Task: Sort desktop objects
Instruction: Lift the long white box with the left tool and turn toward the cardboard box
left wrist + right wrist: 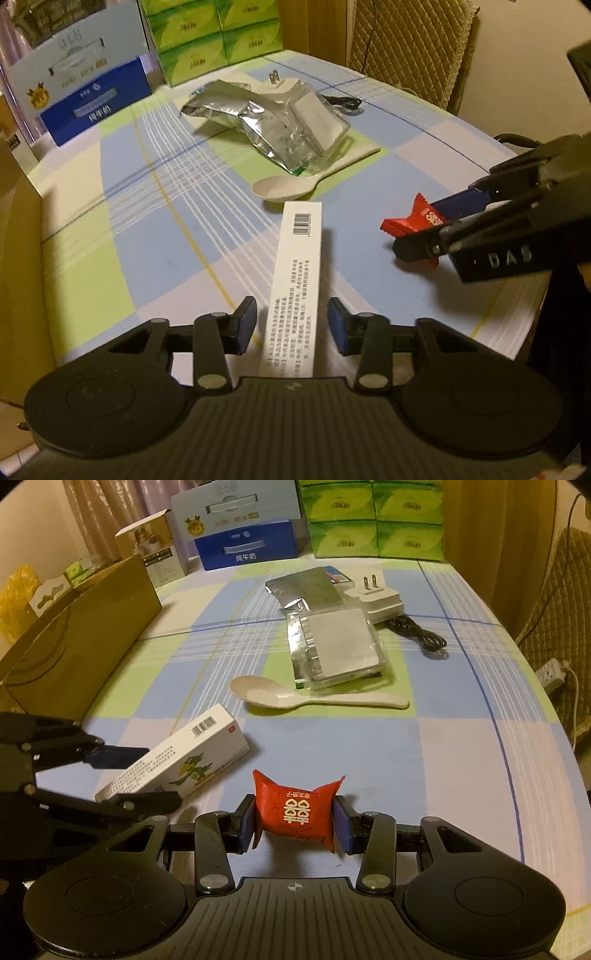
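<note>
The right gripper (pixel 294 821) is closed on a red candy packet (pixel 295 808), w/ both blue pads pressing its sides; the packet is just above the near part of the worktop (pixel 461 757), which has a checked blue, green and white cloth. The left gripper (pixel 291 321) has its jaws spread apart, one on each side of the near end of a long white box (pixel 295 280) w/ a barcode; I cannot tell if the pads touch it. In the right wrist view this box lies flat near the front-left part of the worktop, just left of the candy.

Beyond the box, toward the middle, a pale spoon (pixel 295 698) lies across, bowl to the left. Just behind it is a silver foil bag (pixel 303 594) w/ a clear flat case (pixel 341 648) on top of it. Beside them on the right is a white plug adapter (pixel 376 598) and a black cable (pixel 421 635).

Along the left edge stands a brown cardboard box (pixel 81 638). At the far edge are a blue and white carton (pixel 243 528) and stacked green tissue packs (pixel 373 517).
</note>
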A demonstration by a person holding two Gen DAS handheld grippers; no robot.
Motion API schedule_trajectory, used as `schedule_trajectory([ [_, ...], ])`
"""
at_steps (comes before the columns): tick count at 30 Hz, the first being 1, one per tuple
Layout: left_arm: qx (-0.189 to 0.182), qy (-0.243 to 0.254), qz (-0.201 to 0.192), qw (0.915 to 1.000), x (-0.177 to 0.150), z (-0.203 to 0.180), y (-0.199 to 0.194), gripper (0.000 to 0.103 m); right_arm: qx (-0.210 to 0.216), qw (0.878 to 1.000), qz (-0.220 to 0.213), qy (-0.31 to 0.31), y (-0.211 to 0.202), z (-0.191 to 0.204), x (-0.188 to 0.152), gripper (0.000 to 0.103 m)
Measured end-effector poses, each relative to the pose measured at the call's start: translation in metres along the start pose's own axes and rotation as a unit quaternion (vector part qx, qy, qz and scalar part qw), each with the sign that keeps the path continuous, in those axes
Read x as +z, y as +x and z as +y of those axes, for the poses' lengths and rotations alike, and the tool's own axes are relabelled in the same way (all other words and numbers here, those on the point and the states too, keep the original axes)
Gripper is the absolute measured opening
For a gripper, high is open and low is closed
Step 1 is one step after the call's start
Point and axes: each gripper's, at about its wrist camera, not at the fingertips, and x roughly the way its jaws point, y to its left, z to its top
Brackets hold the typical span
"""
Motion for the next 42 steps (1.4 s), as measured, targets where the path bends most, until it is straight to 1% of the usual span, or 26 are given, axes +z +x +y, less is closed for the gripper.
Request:
schedule_trajectory([
  [1, -0.005, -0.004, 0.004, 1.0000, 0.001, 0.001, 0.002, 0.024, -0.004, 1.000, -0.002, -0.003, 0.000, 0.001, -0.001, 0.041],
  [3, -0.008, -0.010, 0.005, 0.9999, 0.002, 0.001, 0.002, 0.021, -0.015, 1.000, -0.007, -0.012, 0.000, 0.002, -0.004, 0.041],
  [8, -0.009, -0.030, 0.008, 0.9995, -0.001, 0.002, -0.002, 0.021, -0.038, 0.999, -0.020, -0.027, 0.001, 0.008, -0.013, 0.041],
  [11, -0.010, -0.035, 0.007, 0.9993, -0.002, 0.002, -0.002, 0.021, -0.043, 0.998, -0.026, -0.025, 0.002, 0.010, -0.016, 0.041],
  [13, -0.010, -0.036, 0.005, 0.9993, -0.001, 0.002, -0.002, 0.021, -0.045, 0.998, -0.025, -0.026, 0.004, 0.011, -0.016, 0.046],
  [16, -0.013, -0.039, 0.001, 0.9992, 0.002, 0.003, -0.002, 0.021, -0.048, 0.998, -0.028, -0.016, 0.004, 0.008, -0.016, 0.050],
  [23, -0.015, -0.042, 0.001, 0.9990, 0.008, 0.005, 0.002, 0.025, -0.045, 0.999, -0.027, 0.009, 0.004, 0.003, -0.016, 0.051],
  [29, -0.017, -0.043, 0.011, 0.9989, 0.008, 0.003, 0.006, 0.025, -0.049, 0.998, -0.032, 0.014, 0.004, 0.004, -0.017, 0.050],
  [31, -0.016, -0.044, 0.012, 0.9988, 0.007, 0.003, 0.007, 0.022, -0.050, 0.998, -0.031, 0.013, 0.003, 0.005, -0.017, 0.045],
  [32, -0.016, -0.045, 0.013, 0.9988, 0.006, 0.003, 0.006, 0.021, -0.050, 0.998, -0.031, 0.013, 0.003, 0.005, -0.017, 0.044],
  [36, -0.017, -0.055, 0.005, 0.9984, 0.005, 0.003, 0.001, 0.021, -0.054, 0.998, -0.035, 0.008, 0.001, 0.006, -0.016, 0.041],
  [42, -0.014, -0.064, -0.005, 0.9978, 0.005, 0.002, -0.012, 0.021, -0.059, 0.997, -0.053, -0.009, -0.012, 0.013, -0.015, 0.040],
])
